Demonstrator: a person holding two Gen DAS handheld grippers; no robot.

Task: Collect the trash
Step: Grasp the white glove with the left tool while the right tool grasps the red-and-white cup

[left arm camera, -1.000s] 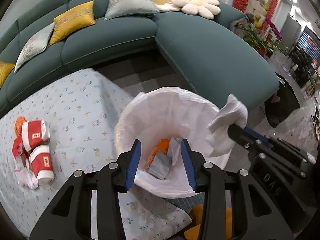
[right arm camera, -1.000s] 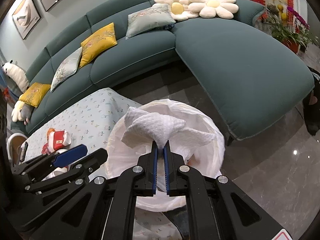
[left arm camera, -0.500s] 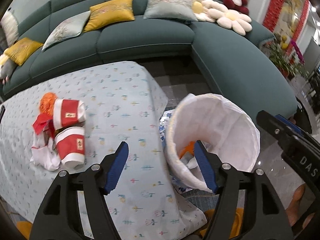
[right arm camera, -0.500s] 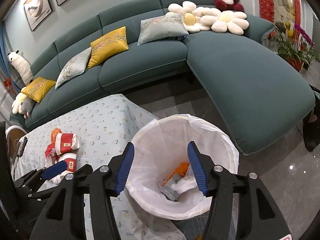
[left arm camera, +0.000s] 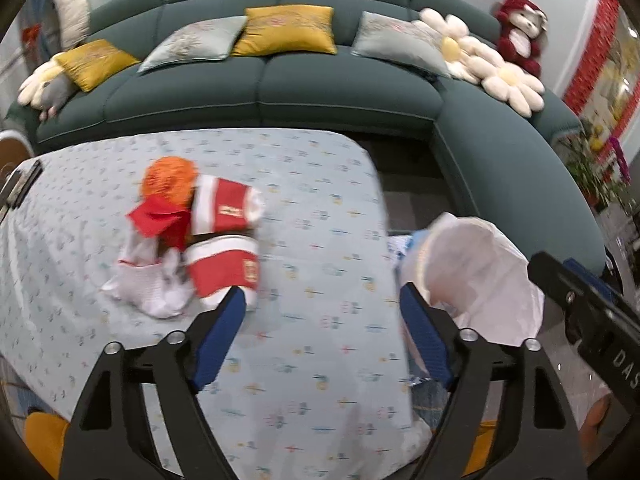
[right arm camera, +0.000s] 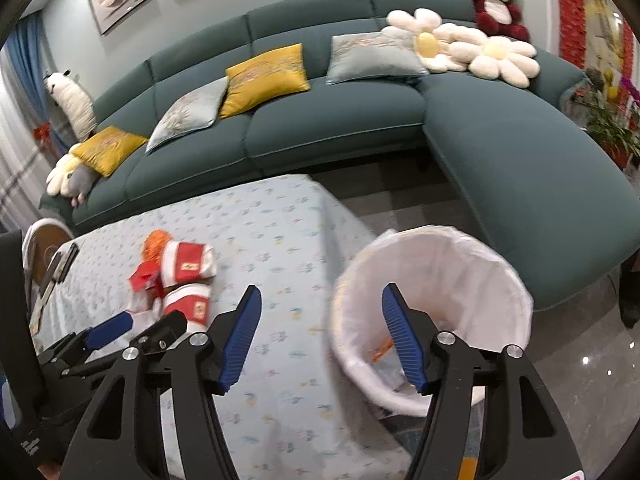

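Observation:
A trash pile lies on the cloth-covered table (left arm camera: 320, 208): two red-and-white paper cups (left arm camera: 224, 264), an orange ball of wrapper (left arm camera: 168, 180), red paper and white tissue (left arm camera: 148, 284). The pile also shows in the right wrist view (right arm camera: 176, 280). A white-lined bin (right arm camera: 436, 304) stands off the table's right edge, with scraps inside; it shows in the left wrist view (left arm camera: 476, 280) too. My left gripper (left arm camera: 320, 320) is open and empty above the table, just right of the pile. My right gripper (right arm camera: 320, 320) is open and empty, between table and bin.
A teal corner sofa (right arm camera: 360, 120) with yellow and grey cushions wraps around behind and to the right. A dark flat object (right arm camera: 60, 264) lies at the table's left edge. Glossy floor (right arm camera: 592, 368) lies right of the bin.
The right gripper opened and let the white tissue drop into the bin. Both grippers then swung left, away from the bin and toward the trash pile.

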